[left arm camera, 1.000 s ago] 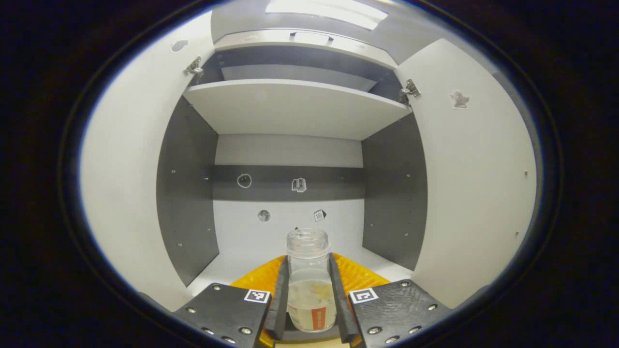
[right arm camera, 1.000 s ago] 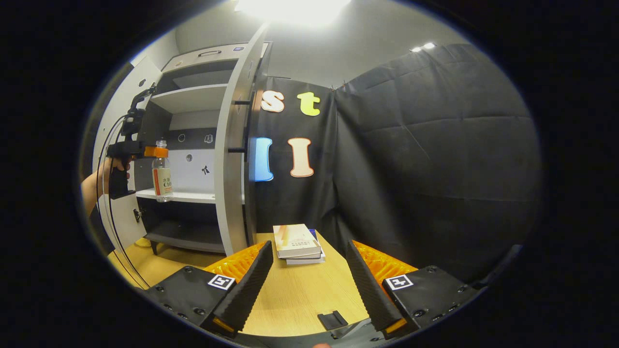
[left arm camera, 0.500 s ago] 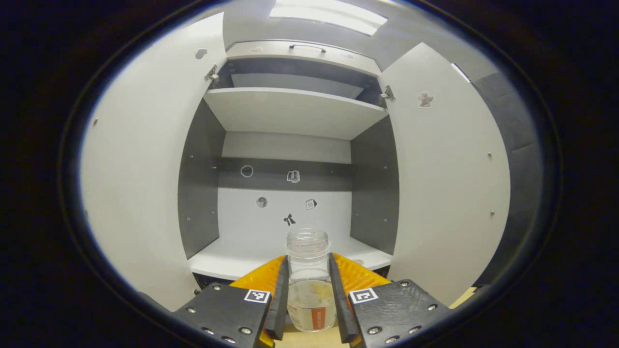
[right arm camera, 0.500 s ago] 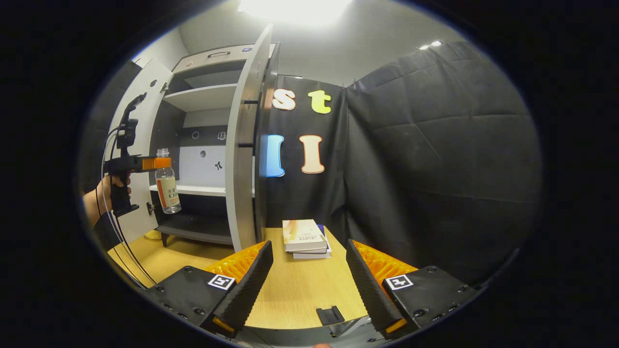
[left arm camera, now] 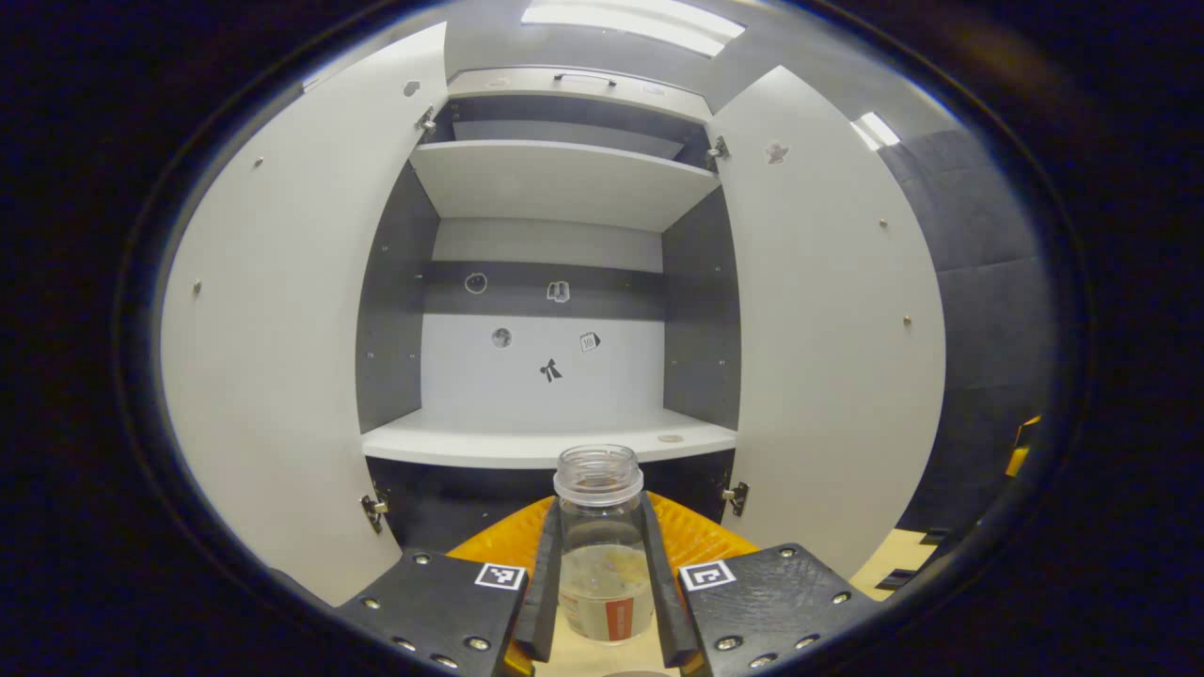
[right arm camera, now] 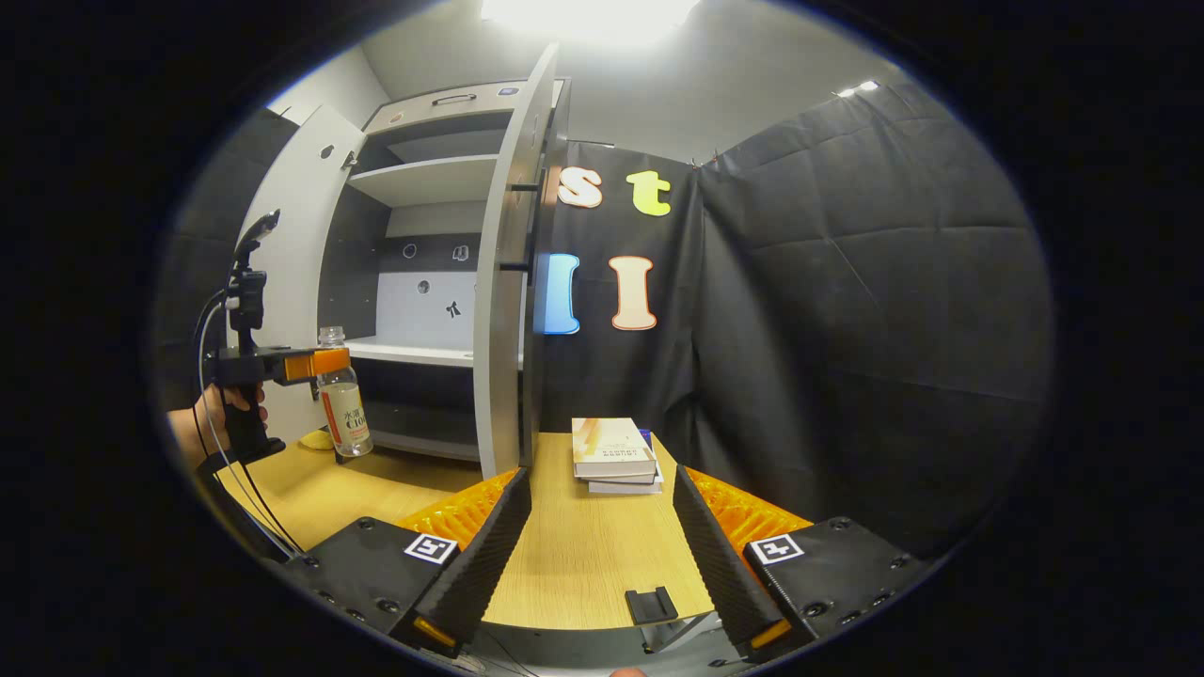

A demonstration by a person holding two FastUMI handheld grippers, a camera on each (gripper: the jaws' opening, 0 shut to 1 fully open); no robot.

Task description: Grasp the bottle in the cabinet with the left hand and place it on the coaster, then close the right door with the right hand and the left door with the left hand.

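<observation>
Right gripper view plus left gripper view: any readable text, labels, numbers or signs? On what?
No text is legible.
Label on the bottle: print too small and blurred to read.
Cover of the top book: nothing legible.
Stickers on the cabinet back panel: small pictures, too small to read any marks.
Square markers on the right hand-held gripper: coded patterns, not words.
</observation>
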